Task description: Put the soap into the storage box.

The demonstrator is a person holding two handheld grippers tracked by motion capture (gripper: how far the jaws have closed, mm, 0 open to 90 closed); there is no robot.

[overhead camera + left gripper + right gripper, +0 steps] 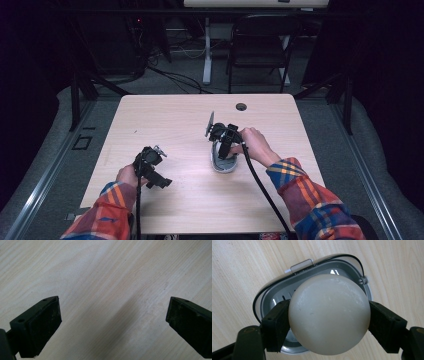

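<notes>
A round cream bar of soap (329,302) sits between the pads of my right gripper (329,323), which is shut on it from both sides. Just beneath the bar lies a grey oval soap dish (272,291) with slots in its floor, a dark wire around its rim and a small white clasp at the far edge. In the high view my right gripper (224,151) points down into the dish (223,167) right of the table's middle. Over bare wood at the front left, my left gripper (159,167) hovers. Its jaws (113,322) stand wide apart with nothing between them.
The light wooden table (170,115) has a round cable hole (241,106) near its far edge. A black chair (260,45) and a white desk leg (207,50) stand beyond it. Each gripper's cable trails off the table's front edge.
</notes>
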